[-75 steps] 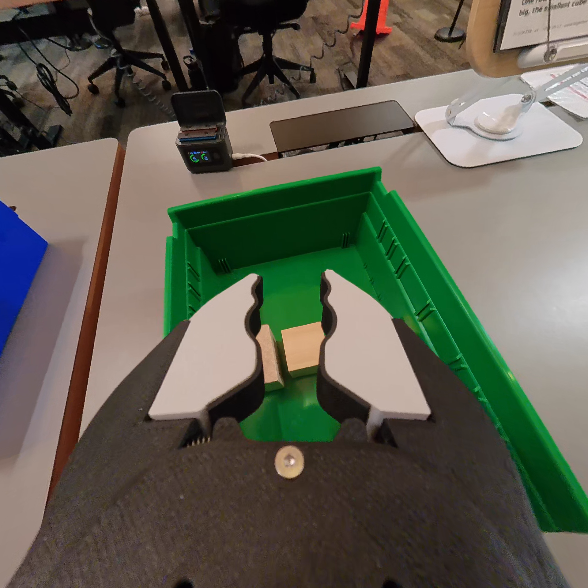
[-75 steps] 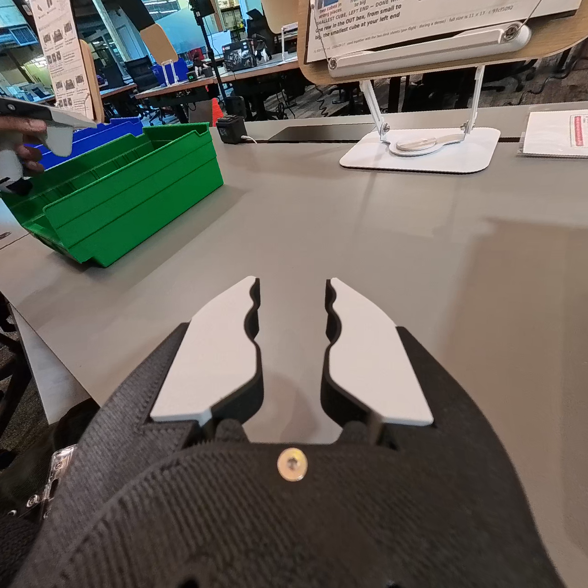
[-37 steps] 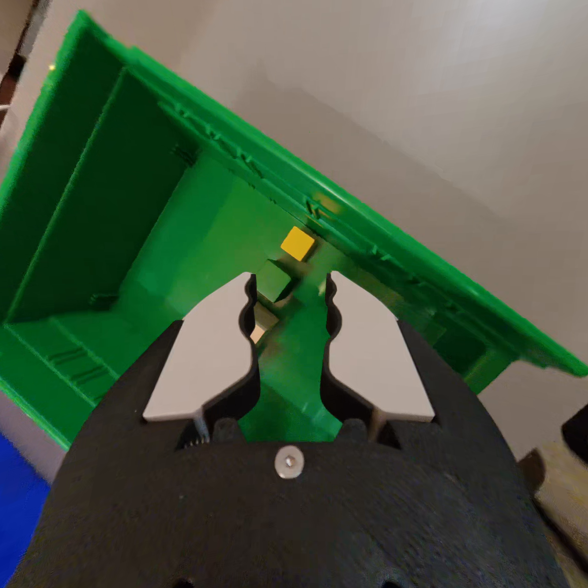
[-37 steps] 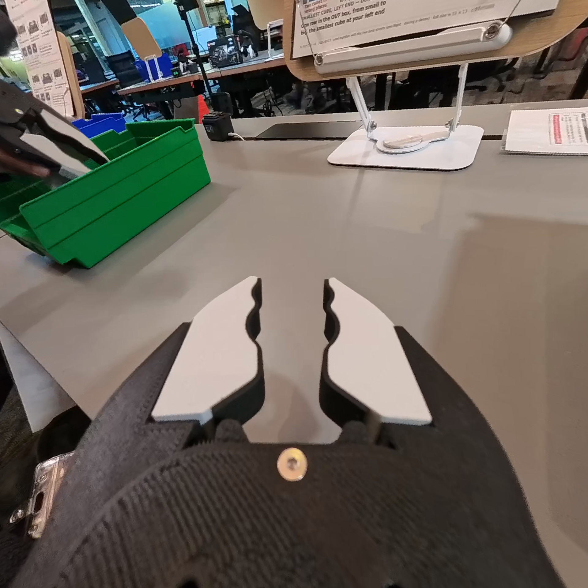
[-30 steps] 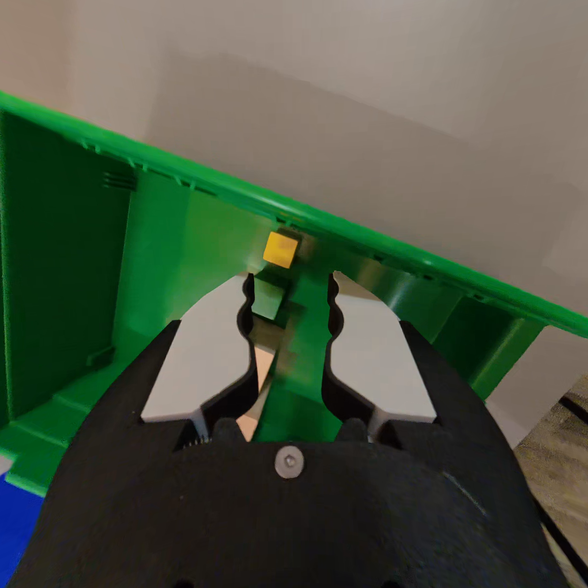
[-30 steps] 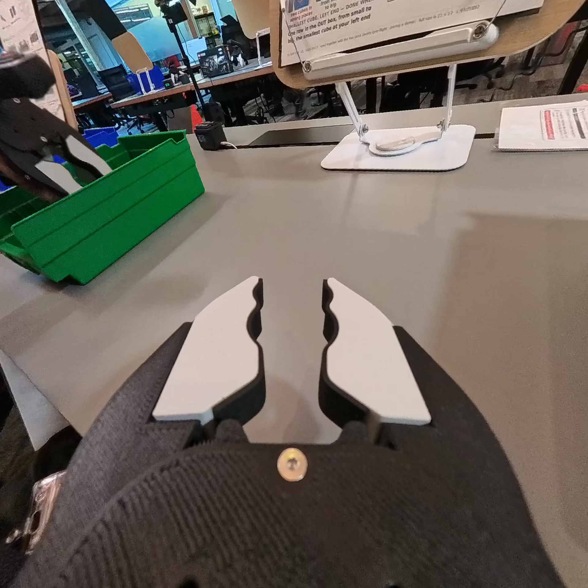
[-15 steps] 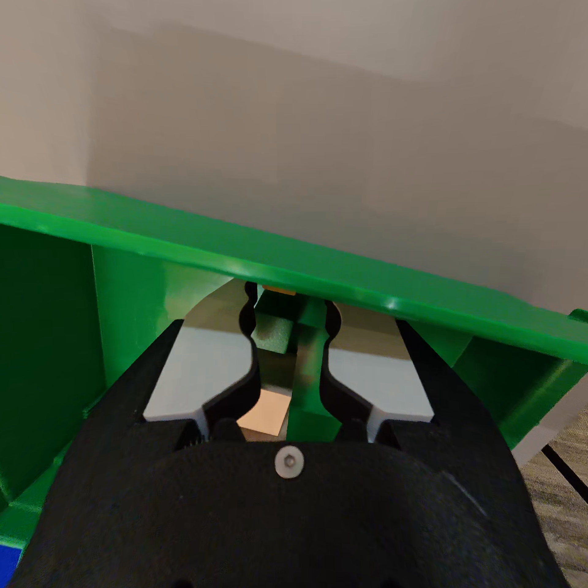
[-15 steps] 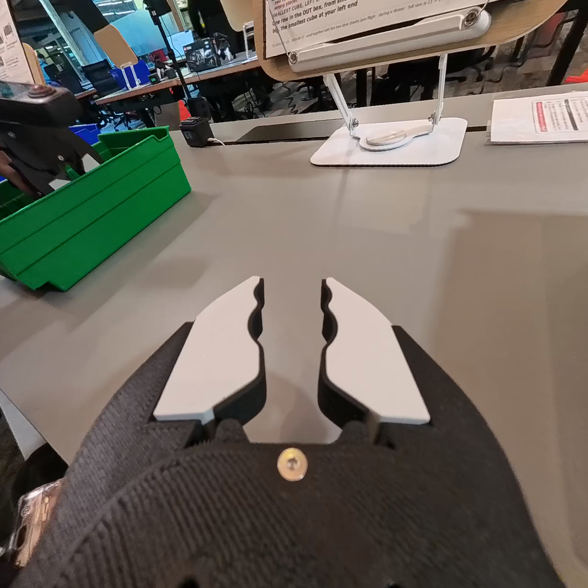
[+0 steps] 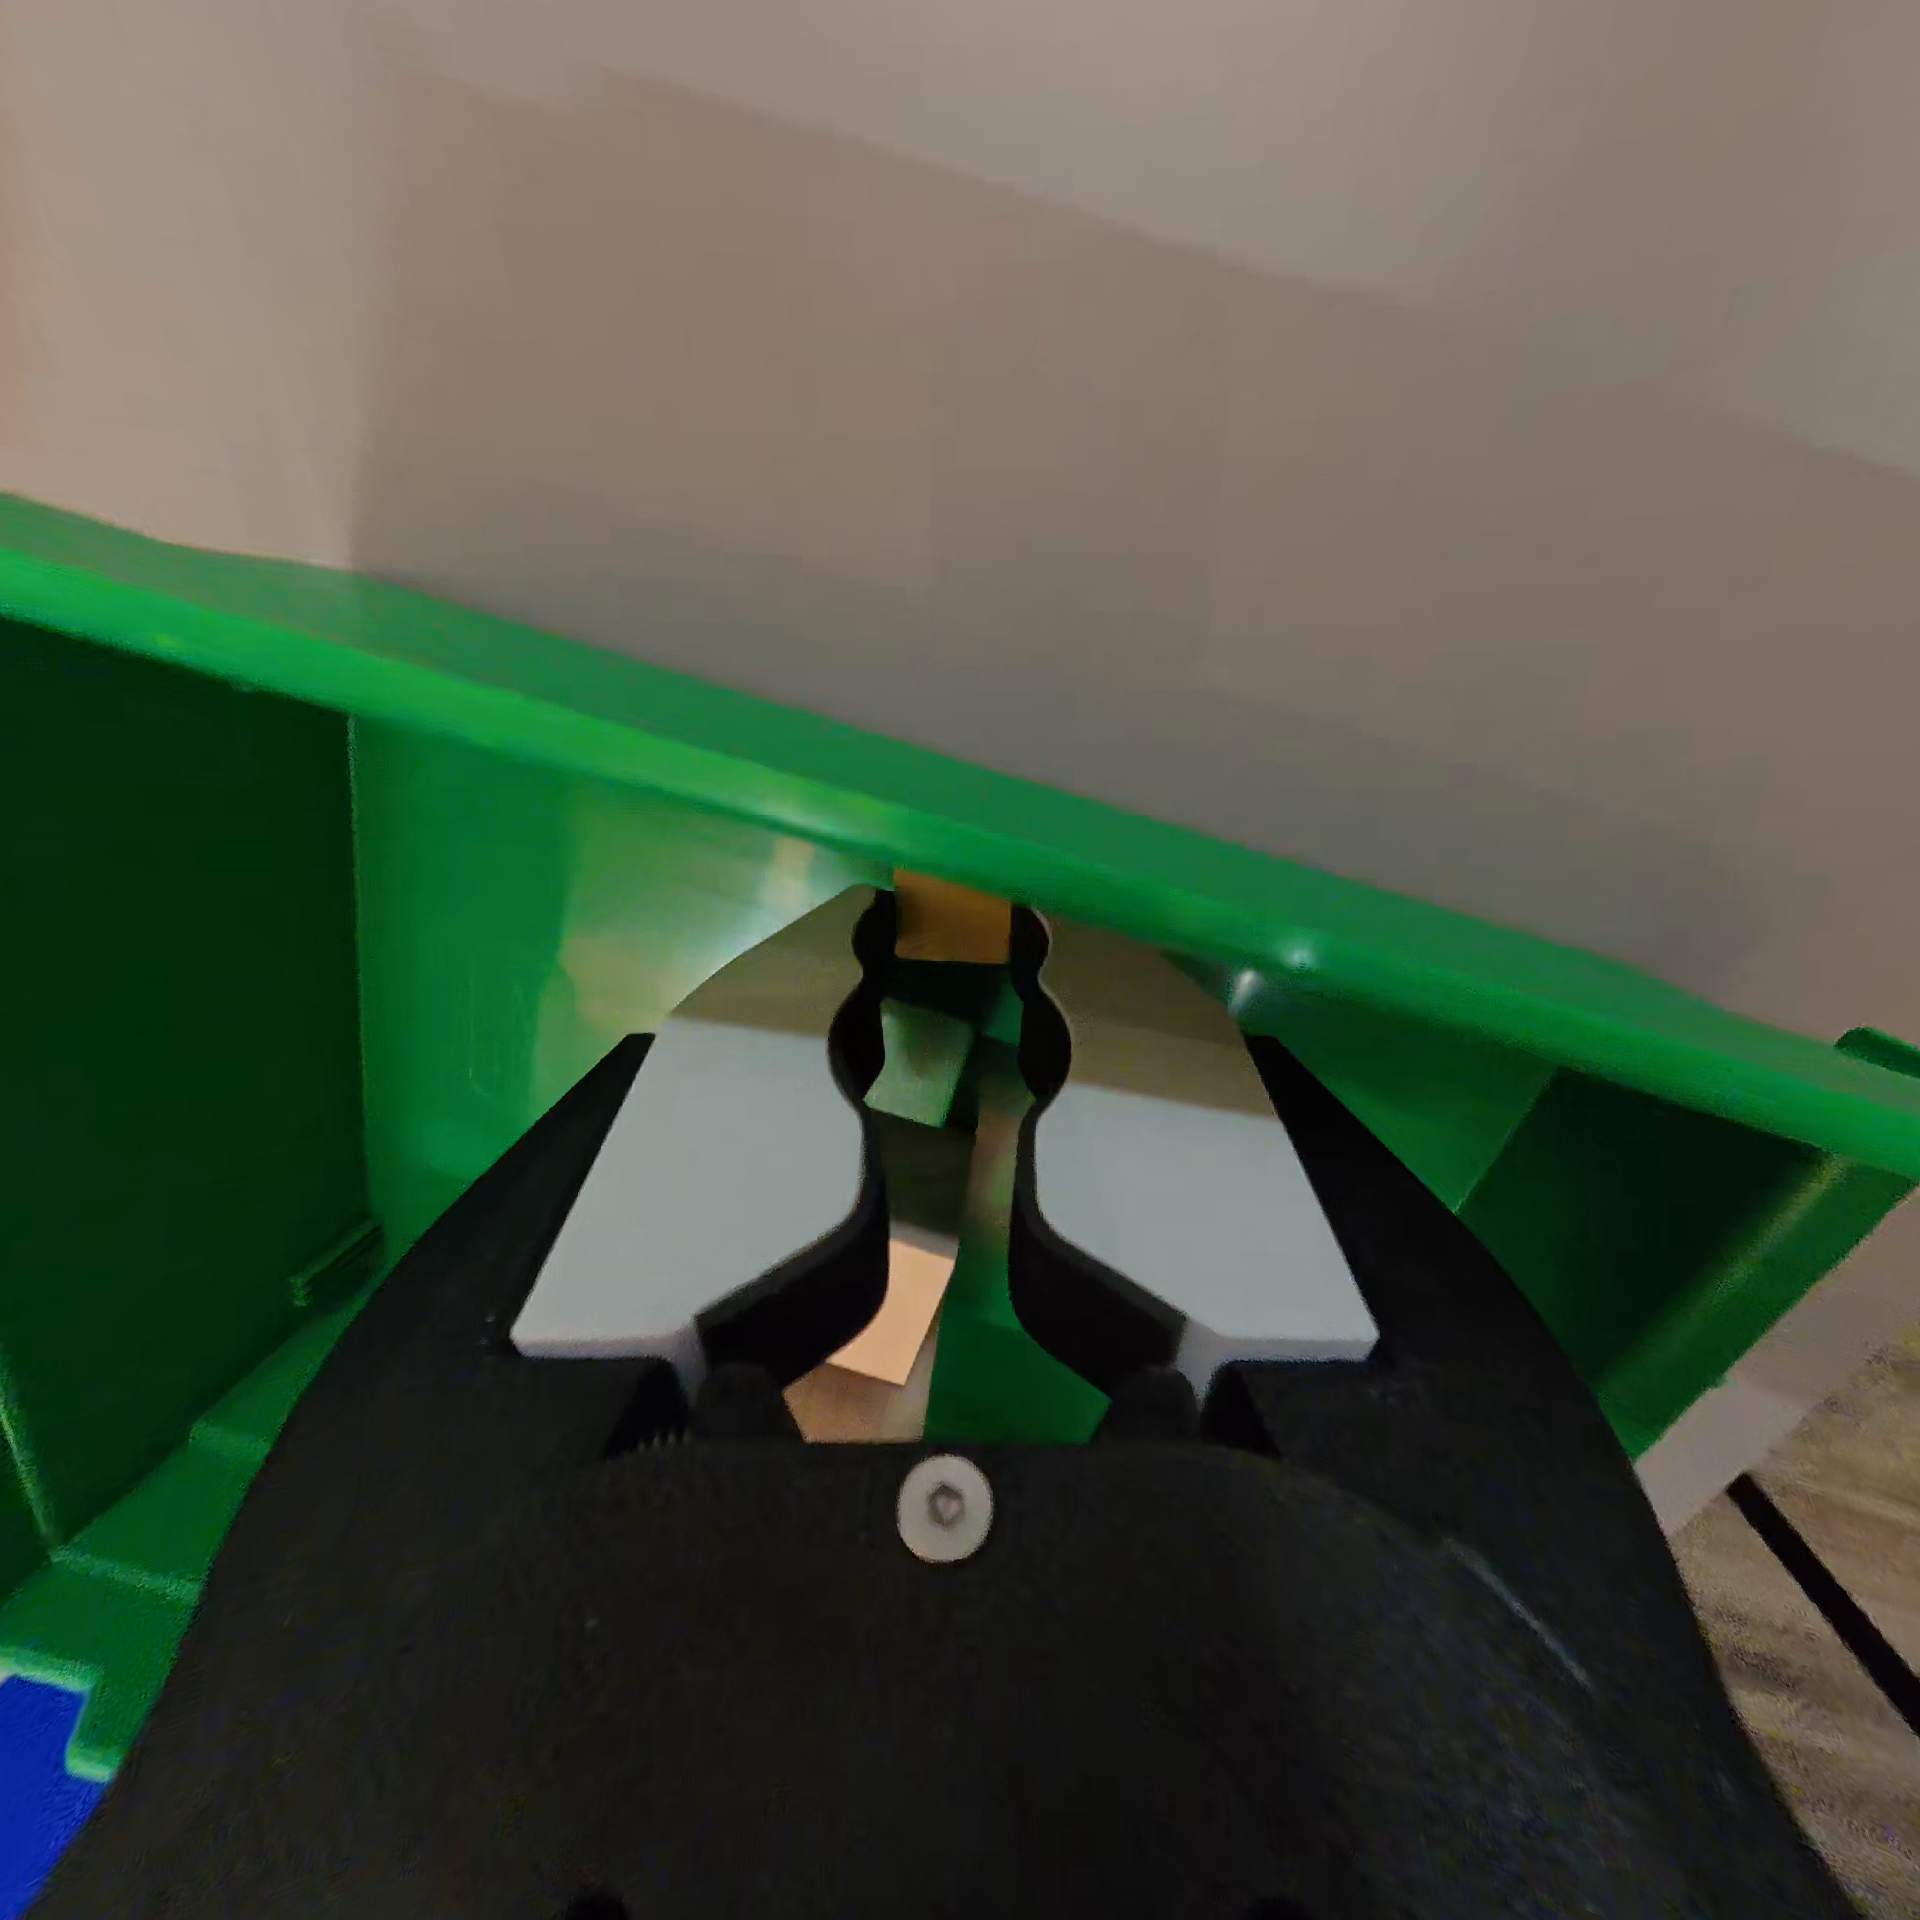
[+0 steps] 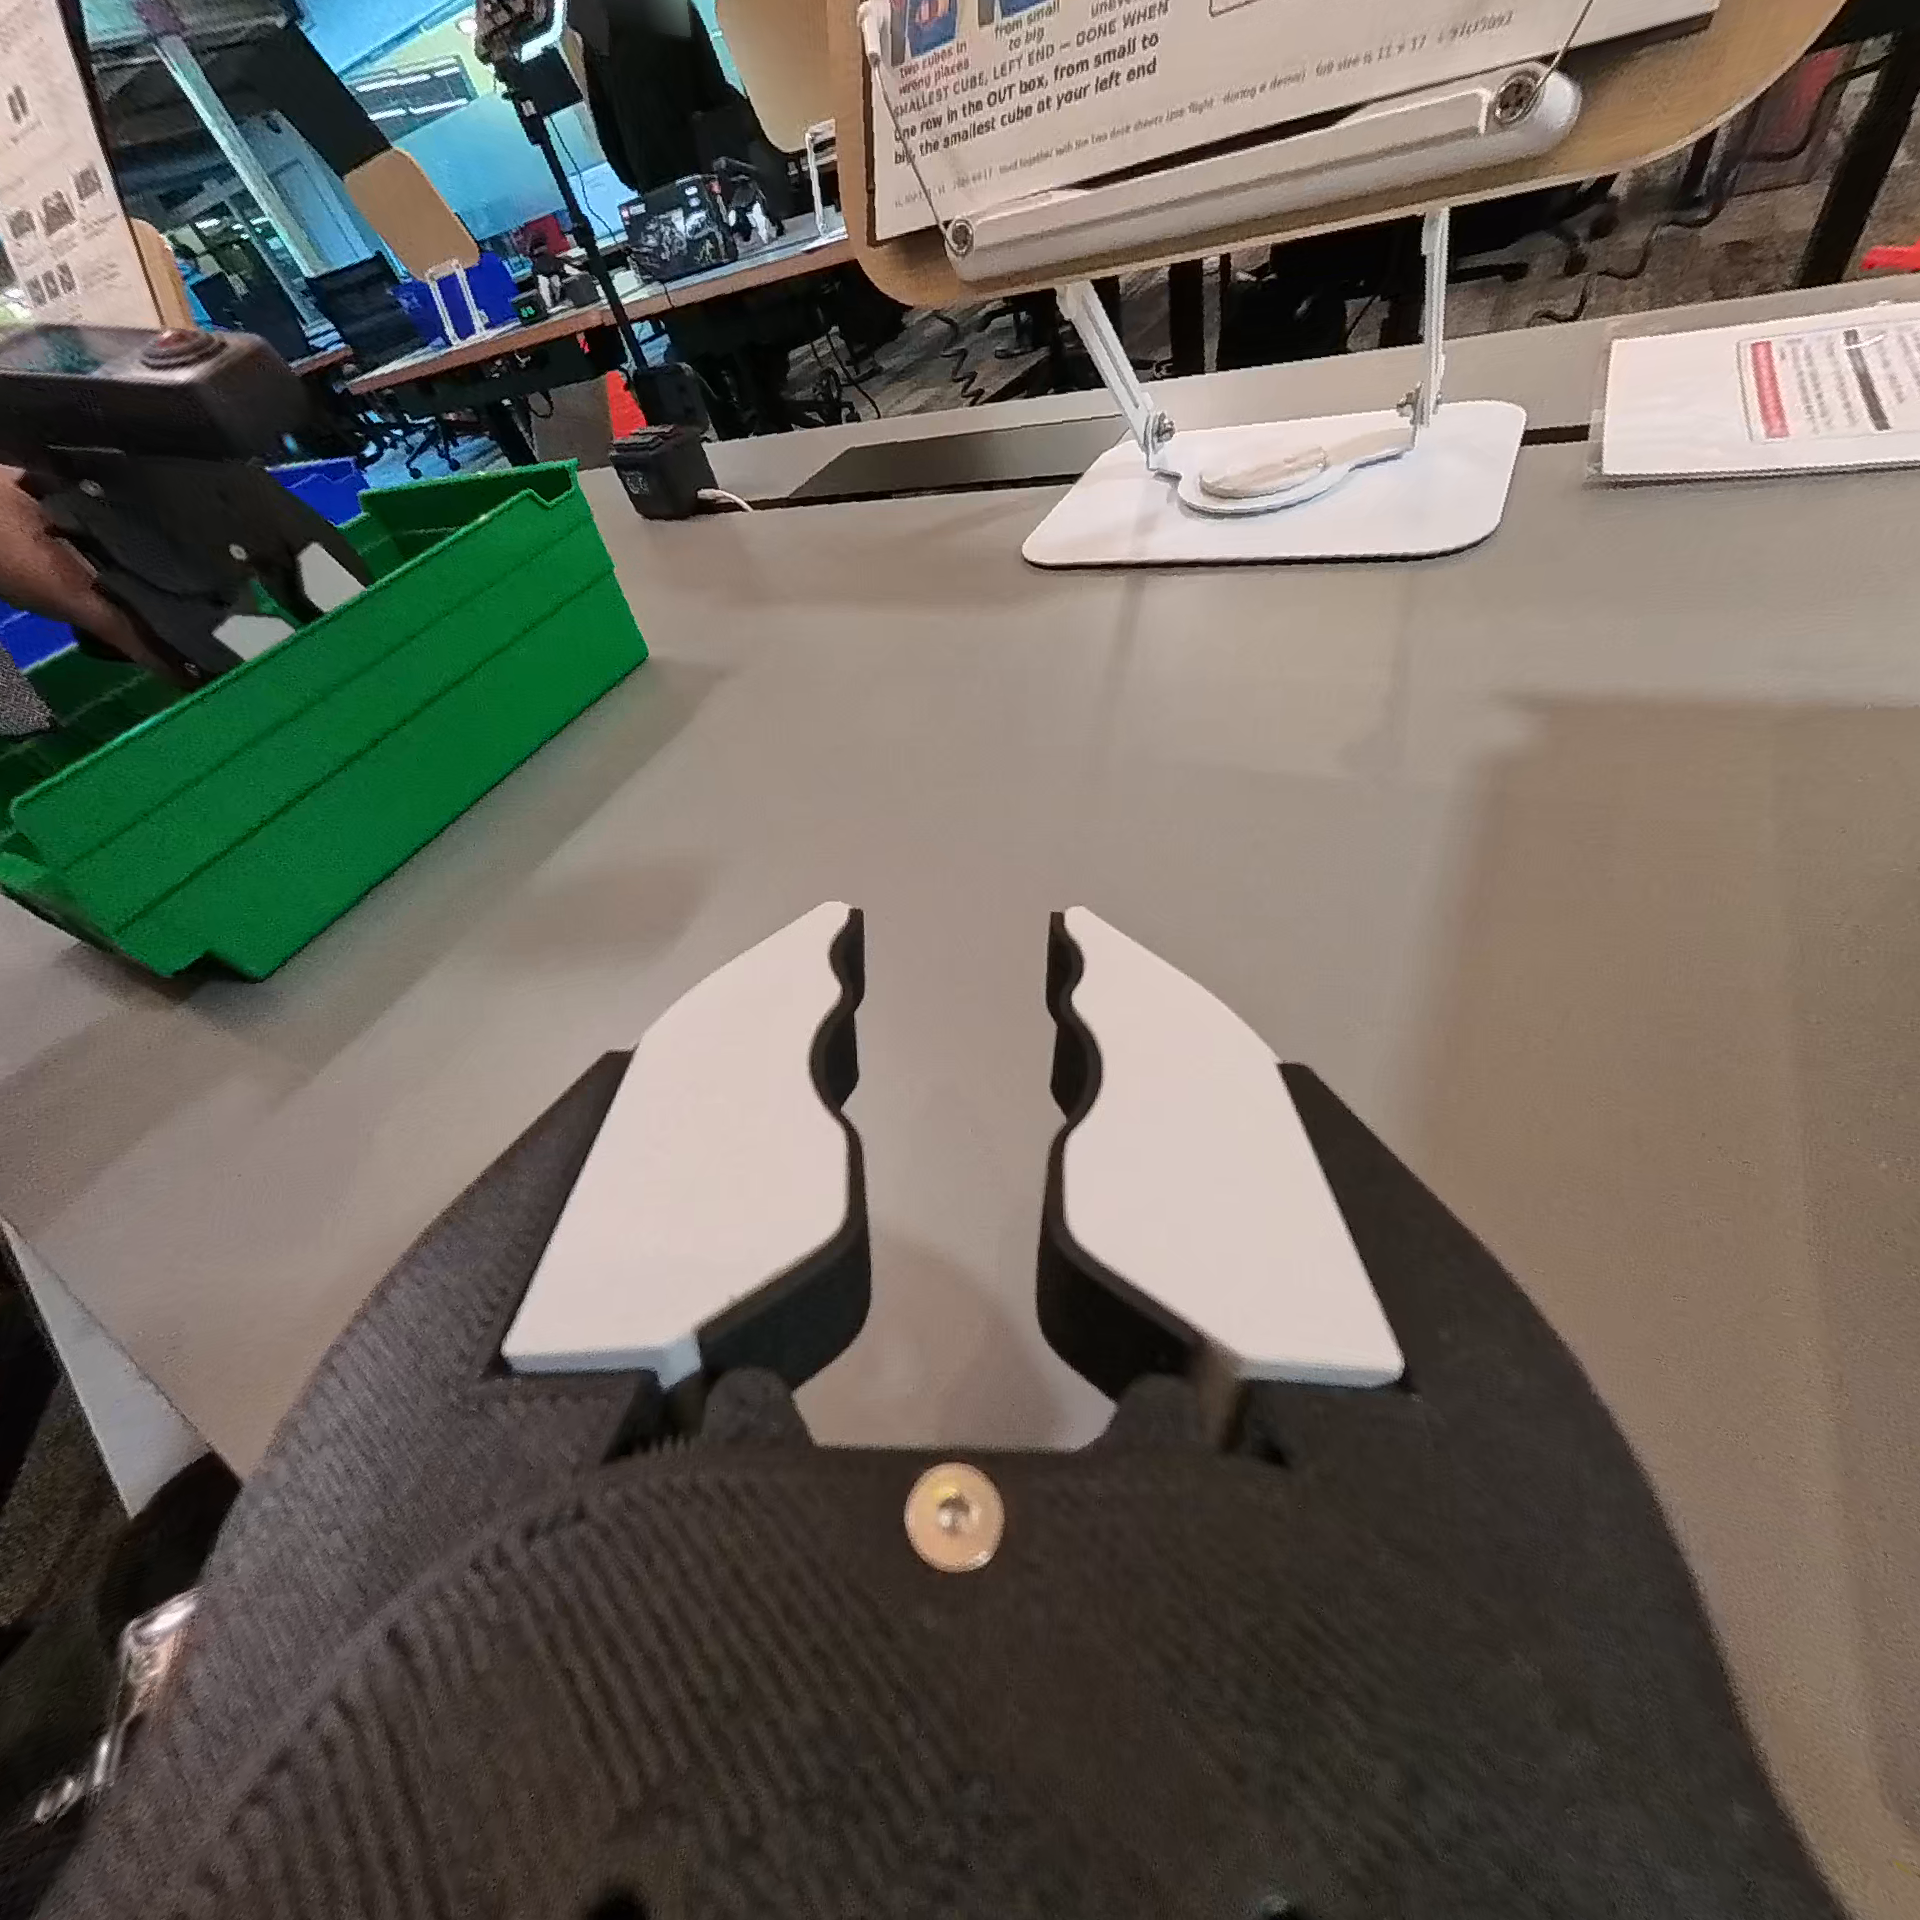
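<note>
Left hand-held gripper (image 9: pixel 951 940) around yellow cube (image 9: pixel 951 928)

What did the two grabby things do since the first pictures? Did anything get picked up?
The left gripper swung round and dipped low inside the green bin, its fingers now either side of a yellow block by the wall; its gap narrowed, but a grasp isn't clear. The right gripper stayed open and empty over the grey table, only drifting slightly.
</note>
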A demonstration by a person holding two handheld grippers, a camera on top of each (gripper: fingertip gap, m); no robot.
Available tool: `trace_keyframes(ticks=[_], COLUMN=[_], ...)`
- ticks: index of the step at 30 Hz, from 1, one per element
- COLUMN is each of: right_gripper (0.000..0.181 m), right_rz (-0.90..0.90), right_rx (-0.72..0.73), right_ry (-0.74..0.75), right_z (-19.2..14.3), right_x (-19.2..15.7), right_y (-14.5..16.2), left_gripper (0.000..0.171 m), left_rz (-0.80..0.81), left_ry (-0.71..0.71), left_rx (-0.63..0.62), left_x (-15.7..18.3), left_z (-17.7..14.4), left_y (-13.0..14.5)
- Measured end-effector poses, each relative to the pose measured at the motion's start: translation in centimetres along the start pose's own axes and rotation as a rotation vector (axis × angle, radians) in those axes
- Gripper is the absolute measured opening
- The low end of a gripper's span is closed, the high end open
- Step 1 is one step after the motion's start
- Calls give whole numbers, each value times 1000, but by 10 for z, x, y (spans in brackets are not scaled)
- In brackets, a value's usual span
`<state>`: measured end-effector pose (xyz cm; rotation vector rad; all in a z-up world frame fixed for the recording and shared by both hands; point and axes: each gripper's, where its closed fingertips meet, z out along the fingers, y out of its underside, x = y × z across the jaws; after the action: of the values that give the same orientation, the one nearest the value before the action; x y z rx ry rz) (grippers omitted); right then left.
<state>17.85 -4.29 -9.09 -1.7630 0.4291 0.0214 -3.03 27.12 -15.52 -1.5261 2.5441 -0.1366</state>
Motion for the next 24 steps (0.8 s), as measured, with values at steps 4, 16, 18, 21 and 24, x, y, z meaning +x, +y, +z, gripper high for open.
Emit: trace_keyframes(ticks=[4,16,18,21,24], right_gripper=[34,35,35,22,14], right_rz=[0,6,7,-2,18], right_rx=[8,7,10,20,29], right_ry=[-15,-66,-78,-127,-194], right_z=[-3,-11,-11,-11,-13], right_x=[-3,-13,-15,-24,-33], right_y=[-2,-2,-3,-6,-10], left_gripper=[23,22,22,22,22], left_rz=[-64,-199,-242,-288,-342], left_ry=[-47,-626,-676,-641,-467], left_rx=[17,235,360,576,774], left_x=[-8,-58,-49,-22,14], left_z=[-14,-141,-167,-196,-206], left_y=[3,0,-20,-65,-114])
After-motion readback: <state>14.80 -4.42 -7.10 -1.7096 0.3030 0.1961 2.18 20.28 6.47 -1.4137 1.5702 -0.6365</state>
